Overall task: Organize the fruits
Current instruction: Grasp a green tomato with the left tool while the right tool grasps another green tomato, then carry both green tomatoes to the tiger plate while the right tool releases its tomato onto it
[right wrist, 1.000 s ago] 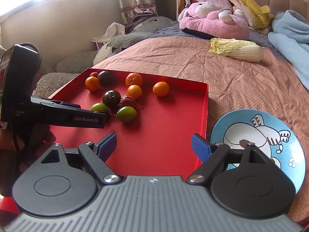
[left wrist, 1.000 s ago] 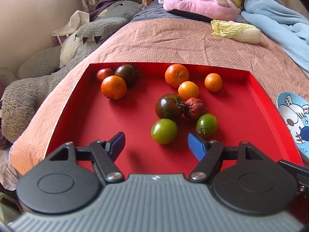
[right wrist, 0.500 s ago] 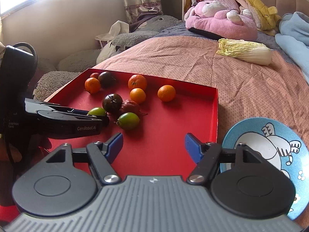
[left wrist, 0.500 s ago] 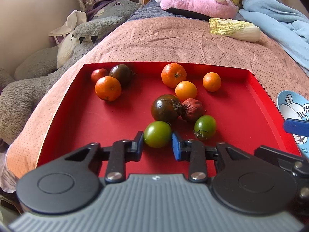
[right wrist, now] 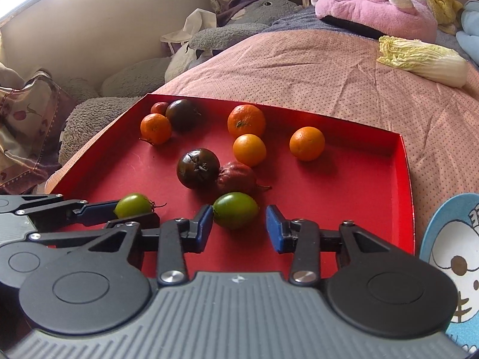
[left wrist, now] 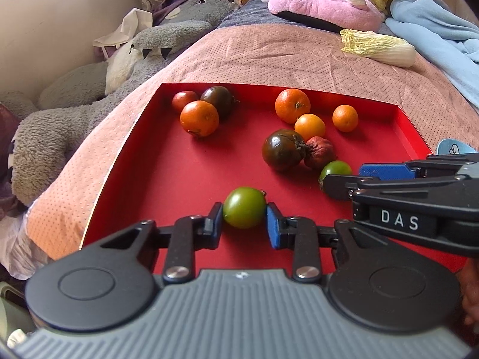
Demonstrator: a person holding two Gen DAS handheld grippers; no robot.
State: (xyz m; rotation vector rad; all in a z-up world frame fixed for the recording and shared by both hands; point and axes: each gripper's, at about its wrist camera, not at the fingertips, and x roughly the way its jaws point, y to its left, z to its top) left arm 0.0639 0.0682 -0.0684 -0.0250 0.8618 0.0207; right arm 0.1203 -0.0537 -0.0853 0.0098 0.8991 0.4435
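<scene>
Two green tomatoes are in play at once, and nothing has yet been sorted: every fruit you can see lies inside the shallow red cardboard tray [left wrist: 134,161] on the pink dotted bedspread [left wrist: 269,56], and the blue cartoon-cat plate [right wrist: 443,239] just beside the tray's right wall holds no fruit in the part that shows.

Your left tongs [left wrist: 244,221] are pinching the nearer round green tomato [left wrist: 244,211], a blue pad touching it on each side; whether it has lifted off the tray floor you cannot tell. Your right tongs [right wrist: 239,224] are spread around the second green tomato [right wrist: 235,209]: the left pad is touching or nearly touching it, the right pad stands apart from it. That grip looks not yet made.

Left to handle, judging by the tray: four oranges, among them the large one [right wrist: 246,120] near the back wall, two dark purple-brown tomatoes [right wrist: 198,168], a wrinkled reddish-brown fruit [right wrist: 236,176] touching the nearer dark tomato, and a small red fruit [left wrist: 183,100] in the far left corner. So the task seems to be at its start.

Both green tomatoes look smooth, glossy and firm; the one in your left tongs shows a short dry stem at its upper right, and should take a light squeeze without bruising.
</scene>
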